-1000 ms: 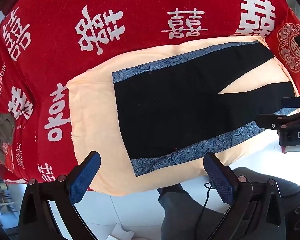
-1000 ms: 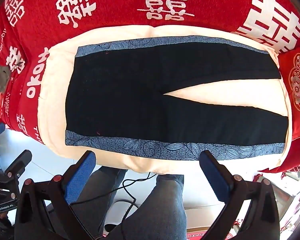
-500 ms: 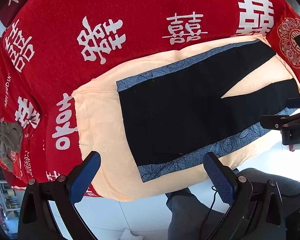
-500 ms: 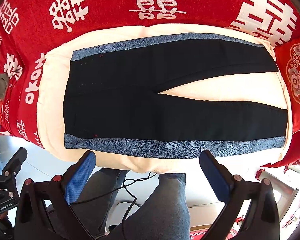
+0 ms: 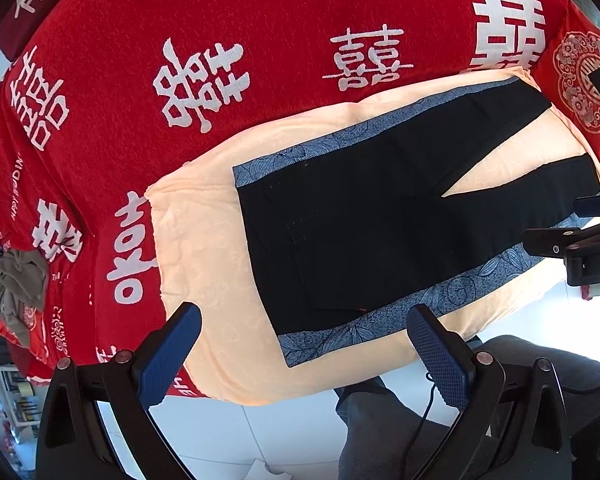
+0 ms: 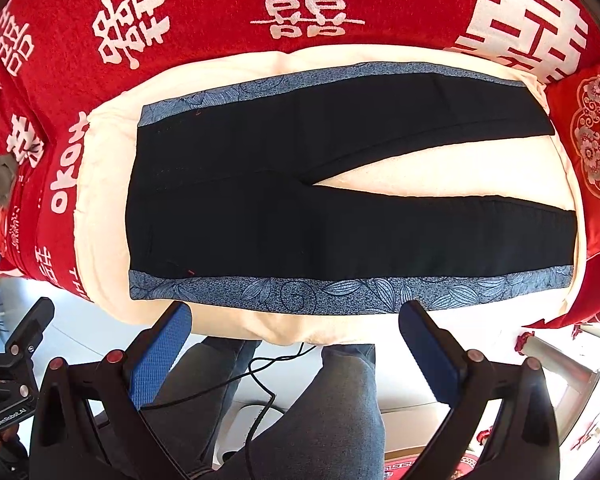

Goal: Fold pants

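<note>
Blue textured pads line both grippers, and each one hangs in the air with its jaws spread wide and nothing between them. Left gripper [image 5: 304, 324] sits off the near edge of the bed by the waist end; right gripper [image 6: 294, 322] sits off the same edge nearer the middle of the garment, above a person's grey-jeaned legs [image 6: 308, 408] and a thin black cable [image 6: 260, 376].

Beyond them the black pants with blue leaf-patterned side stripes [image 6: 300, 208] lie flat and unfolded on a cream-coloured pad [image 6: 104, 208]. Their long axis runs left to right along the bed edge, waistband to the left, both legs pointing right and splayed in a narrow V with cream showing between.

Under the pad spreads a red bedspread with white characters [image 5: 260, 60]; in the left wrist view it reads "THE BIG" at the top. The right gripper's body [image 5: 592, 264] shows "DA" there, and the left gripper's body in the right wrist view reads "GenRobot.AI"
</note>
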Motion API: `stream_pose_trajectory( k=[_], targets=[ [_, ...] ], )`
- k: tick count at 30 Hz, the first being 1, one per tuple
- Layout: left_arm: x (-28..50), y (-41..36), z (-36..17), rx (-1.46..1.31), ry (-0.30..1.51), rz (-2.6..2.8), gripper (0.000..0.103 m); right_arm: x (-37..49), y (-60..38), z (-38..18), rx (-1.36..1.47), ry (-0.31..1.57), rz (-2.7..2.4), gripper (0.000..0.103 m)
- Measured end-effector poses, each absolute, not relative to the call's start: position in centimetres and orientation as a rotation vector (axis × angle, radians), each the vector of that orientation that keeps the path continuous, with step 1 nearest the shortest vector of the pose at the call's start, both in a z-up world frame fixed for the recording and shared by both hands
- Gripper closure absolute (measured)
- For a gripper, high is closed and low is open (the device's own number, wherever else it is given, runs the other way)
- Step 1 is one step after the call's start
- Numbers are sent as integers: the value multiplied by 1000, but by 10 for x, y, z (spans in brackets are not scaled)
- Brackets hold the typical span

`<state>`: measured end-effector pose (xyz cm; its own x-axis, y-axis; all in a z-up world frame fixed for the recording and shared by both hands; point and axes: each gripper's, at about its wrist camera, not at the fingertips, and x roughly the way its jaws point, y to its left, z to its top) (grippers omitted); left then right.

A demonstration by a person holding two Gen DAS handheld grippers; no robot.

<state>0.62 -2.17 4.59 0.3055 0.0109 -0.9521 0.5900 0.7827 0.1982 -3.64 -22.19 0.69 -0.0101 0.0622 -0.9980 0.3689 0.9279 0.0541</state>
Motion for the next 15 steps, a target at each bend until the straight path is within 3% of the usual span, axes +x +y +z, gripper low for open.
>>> stream_pose_trajectory(
  k=[15],
  targets=[
    [6,-16,44,593,1223,-389,0,-38,-220,2,375,1583,-231,0]
  ],
)
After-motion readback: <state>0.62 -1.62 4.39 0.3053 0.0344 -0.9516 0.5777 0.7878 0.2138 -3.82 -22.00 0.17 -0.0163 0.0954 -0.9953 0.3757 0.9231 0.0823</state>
